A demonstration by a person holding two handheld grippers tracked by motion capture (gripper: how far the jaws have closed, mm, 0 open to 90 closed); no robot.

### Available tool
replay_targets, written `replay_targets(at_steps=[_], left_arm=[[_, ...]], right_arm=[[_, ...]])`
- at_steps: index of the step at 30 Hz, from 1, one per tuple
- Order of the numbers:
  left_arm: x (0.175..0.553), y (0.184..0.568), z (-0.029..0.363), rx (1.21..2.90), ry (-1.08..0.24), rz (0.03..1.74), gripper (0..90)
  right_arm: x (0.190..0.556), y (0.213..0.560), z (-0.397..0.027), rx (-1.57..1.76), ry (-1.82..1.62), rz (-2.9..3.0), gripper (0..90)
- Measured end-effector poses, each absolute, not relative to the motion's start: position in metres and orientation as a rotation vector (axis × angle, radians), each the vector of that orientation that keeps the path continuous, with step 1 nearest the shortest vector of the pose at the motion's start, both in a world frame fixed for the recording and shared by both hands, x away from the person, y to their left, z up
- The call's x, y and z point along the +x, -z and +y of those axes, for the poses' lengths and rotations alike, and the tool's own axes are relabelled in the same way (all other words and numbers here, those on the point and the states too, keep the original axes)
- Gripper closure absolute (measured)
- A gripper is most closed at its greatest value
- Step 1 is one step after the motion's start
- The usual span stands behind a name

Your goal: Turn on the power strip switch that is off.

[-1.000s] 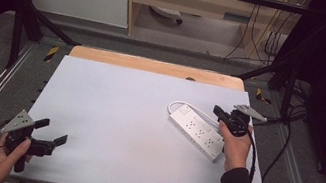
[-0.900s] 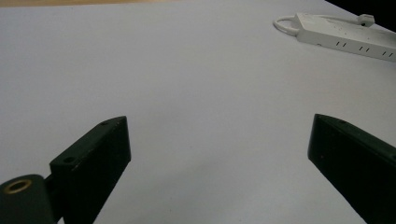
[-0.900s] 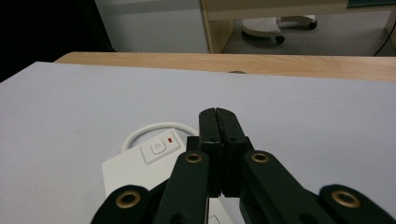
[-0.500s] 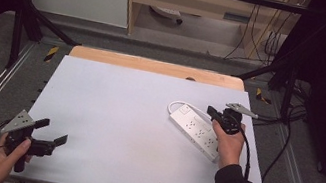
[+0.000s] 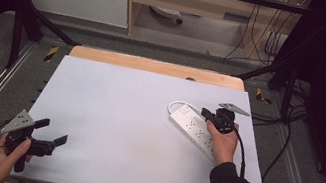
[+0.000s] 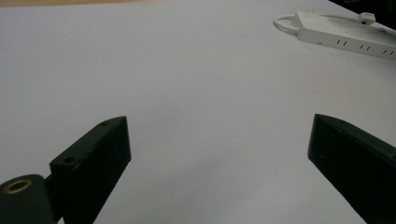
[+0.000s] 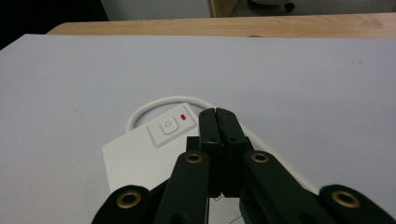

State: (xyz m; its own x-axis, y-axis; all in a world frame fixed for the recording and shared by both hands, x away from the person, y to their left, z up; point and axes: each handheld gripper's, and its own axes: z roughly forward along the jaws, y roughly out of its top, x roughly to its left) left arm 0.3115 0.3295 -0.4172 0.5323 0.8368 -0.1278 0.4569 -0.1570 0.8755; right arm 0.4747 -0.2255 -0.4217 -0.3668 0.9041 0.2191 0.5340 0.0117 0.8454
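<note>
Hovering—closed right tongs (image 7: 217, 113) over power strip (image 7: 140, 154).

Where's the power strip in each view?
High view: power strip right of centre on the table, under the shut right gripper.
Left gripper view: top right corner, far beyond the open jaws.
Right gripper view: lower centre-left, just beneath the shut jaws.
Shared landmark: its looped white cord at the switch end.

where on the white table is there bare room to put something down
The white table is bare across its middle and far left, between the left tongs and the power strip. The crowded spot is the right side, where the shut right tongs hover over the strip's switch end.
</note>
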Motion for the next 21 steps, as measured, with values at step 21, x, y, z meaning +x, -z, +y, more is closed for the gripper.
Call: replay_targets(at_steps=[21], left_arm=[[0.312, 0.417, 0.33, 1.793, -0.487, 1.076, 6.0]], right_arm=[[0.483, 0.435, -0.217, 1.623, -1.306, 1.938, 90.0]])
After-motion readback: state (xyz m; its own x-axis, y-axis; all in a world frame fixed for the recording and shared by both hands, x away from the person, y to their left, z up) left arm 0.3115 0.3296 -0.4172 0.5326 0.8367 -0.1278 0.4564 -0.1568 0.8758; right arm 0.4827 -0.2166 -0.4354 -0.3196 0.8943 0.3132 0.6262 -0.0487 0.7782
